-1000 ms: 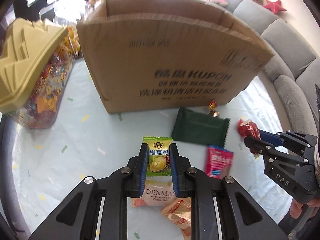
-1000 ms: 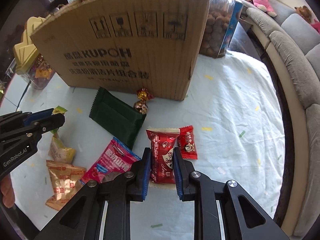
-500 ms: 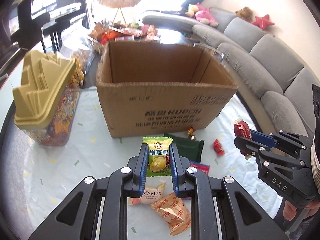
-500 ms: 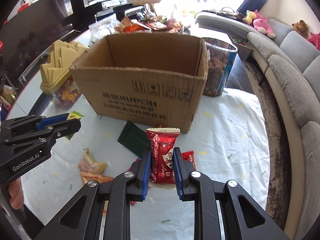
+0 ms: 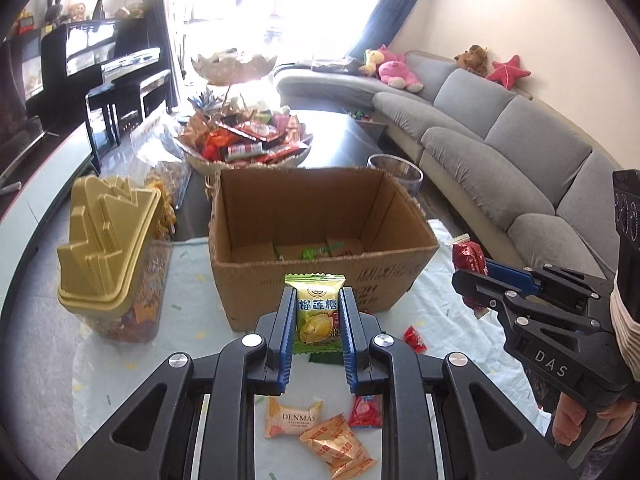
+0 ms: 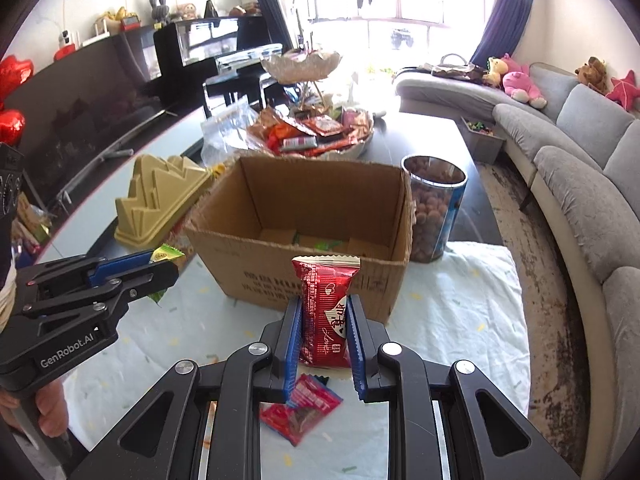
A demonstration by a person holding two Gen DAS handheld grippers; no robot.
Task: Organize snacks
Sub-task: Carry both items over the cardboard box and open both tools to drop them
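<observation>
My left gripper (image 5: 316,300) is shut on a green and yellow durian candy packet (image 5: 317,312), held in the air in front of the open cardboard box (image 5: 320,276). My right gripper (image 6: 323,306) is shut on a red snack packet (image 6: 325,308), also raised in front of the box (image 6: 280,276). The box holds a few green wrapped pieces on its floor. Each gripper shows in the other's view: the right one (image 5: 468,276) with its red packet (image 5: 468,256), the left one (image 6: 168,268) with its green packet (image 6: 164,256).
On the white cloth below lie a Denmas packet (image 5: 294,422), an orange packet (image 5: 340,446), a small red candy (image 5: 414,338) and a pink-red packet (image 6: 300,408). A gold-lidded candy jar (image 5: 108,248) stands left of the box, a nut canister (image 6: 434,212) right, a snack bowl (image 5: 244,144) behind.
Both grippers have risen from the tabletop with their packets. The view now looks over the box's rim into its inside, and the snacks on the cloth lie farther below.
</observation>
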